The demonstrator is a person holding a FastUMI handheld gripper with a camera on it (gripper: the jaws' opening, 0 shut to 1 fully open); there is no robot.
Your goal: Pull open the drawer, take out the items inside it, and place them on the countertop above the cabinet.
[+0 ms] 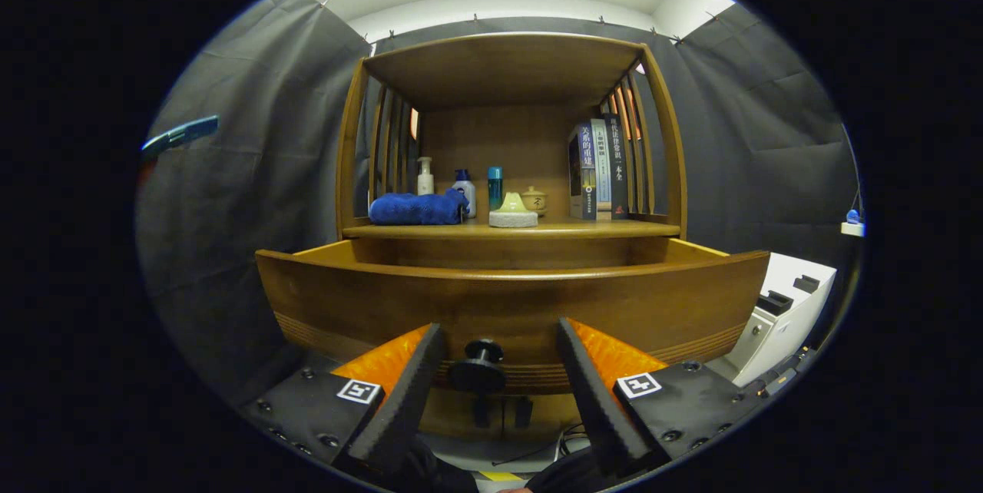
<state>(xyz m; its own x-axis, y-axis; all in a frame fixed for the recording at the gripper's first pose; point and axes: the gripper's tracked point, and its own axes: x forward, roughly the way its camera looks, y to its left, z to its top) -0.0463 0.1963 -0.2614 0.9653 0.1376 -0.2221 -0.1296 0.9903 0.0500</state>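
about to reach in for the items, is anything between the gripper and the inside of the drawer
Yes: the drawer's front panel rises just ahead of the open gripper, with its knob between the fingers. The inside is hidden behind that panel.

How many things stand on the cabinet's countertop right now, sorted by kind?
Bottles: 3 (white pump bottle, blue-capped bottle, teal bottle)
Books: 3
Blue cloth: 1
Lidded jar: 1
Small cone on a white base: 1
Total: 9

The gripper is open, its fingers either side of the drawer knob, not touching it.
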